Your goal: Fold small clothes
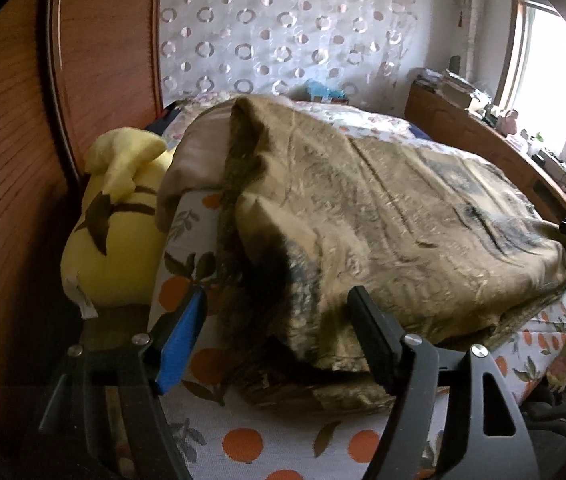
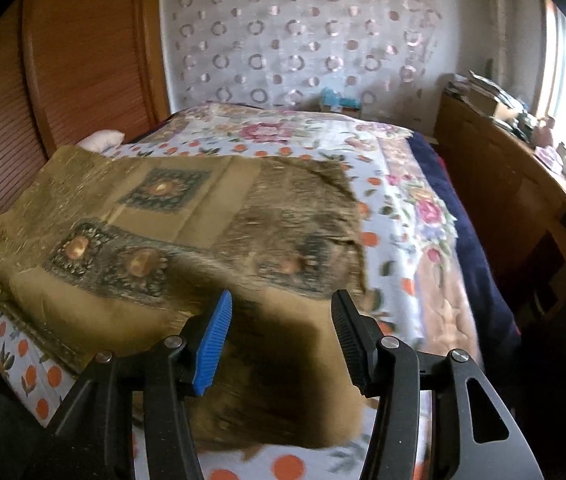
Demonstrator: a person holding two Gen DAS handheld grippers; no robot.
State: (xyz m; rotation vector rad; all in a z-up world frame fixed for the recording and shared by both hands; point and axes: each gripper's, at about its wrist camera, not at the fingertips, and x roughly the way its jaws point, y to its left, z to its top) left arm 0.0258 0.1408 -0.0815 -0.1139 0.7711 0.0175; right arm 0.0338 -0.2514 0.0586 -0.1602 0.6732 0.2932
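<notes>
1. Bedroom setting: a bed (image 2: pixel 399 216) covered in a white sheet printed with orange dots and leaves, with a floral quilt (image 2: pixel 283 132) of pink flowers lying farther up it toward the wall.
2. Behind the bed hangs a sheer curtain (image 1: pixel 283 28) patterned with pale rings and discs; a ribbed wooden panel (image 1: pixel 7 168) stands to the bed's left, and a cluttered wooden sideboard (image 2: pixel 503 184) runs along its right under a bright window.
3. On the near end of the bed lies the olive-gold cloth (image 1: pixel 383 216), a woven, brocade-like fabric with dark square medallions, creased and partly folded over itself, with a raised, rumpled edge on its left side.
4. A yellow plush toy (image 1: pixel 119 224), soft and rounded with dark brown markings, rests against the bed's left side, beside the cloth.
5. The left tongs (image 1: pixel 275 320) stand wide apart, one blue ribbed pad and one black, at the near edge of the cloth; whether they touch it cannot be told.
6. The right tongs (image 2: pixel 279 320) are likewise spread wide over the cloth's near corner, gripping nothing.
</notes>
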